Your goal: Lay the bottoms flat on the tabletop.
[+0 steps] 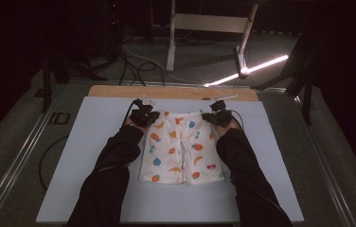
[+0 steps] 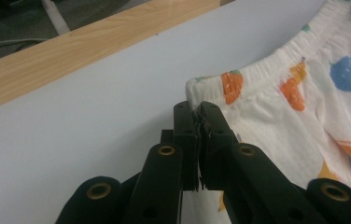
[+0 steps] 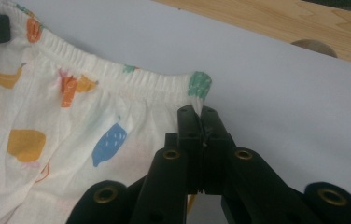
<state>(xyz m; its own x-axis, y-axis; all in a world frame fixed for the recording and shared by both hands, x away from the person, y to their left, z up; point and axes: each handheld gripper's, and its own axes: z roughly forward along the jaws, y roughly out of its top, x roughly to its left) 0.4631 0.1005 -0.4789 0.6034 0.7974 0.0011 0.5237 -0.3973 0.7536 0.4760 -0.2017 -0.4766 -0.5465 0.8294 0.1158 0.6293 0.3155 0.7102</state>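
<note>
White shorts [image 1: 181,146] printed with coloured fruit lie flat on a pale mat [image 1: 95,142], waistband at the far end and legs toward the person. My left gripper [image 1: 144,116] is at the waistband's left corner. In the left gripper view my left gripper [image 2: 196,108] is shut, pinching the corner fabric of the shorts [image 2: 304,107]. My right gripper [image 1: 218,117] is at the waistband's right corner. In the right gripper view my right gripper [image 3: 197,112] is shut on the shorts [image 3: 71,121] just below a green print. Black sleeves run along both sides of the shorts.
The mat lies on a wooden tabletop whose bare strip [image 1: 176,91] shows at the far edge, with a round hole [image 3: 313,46] in it. Beyond the table stand a white frame [image 1: 209,23], cables [image 1: 138,66] and a bright light strip [image 1: 261,64] on the floor.
</note>
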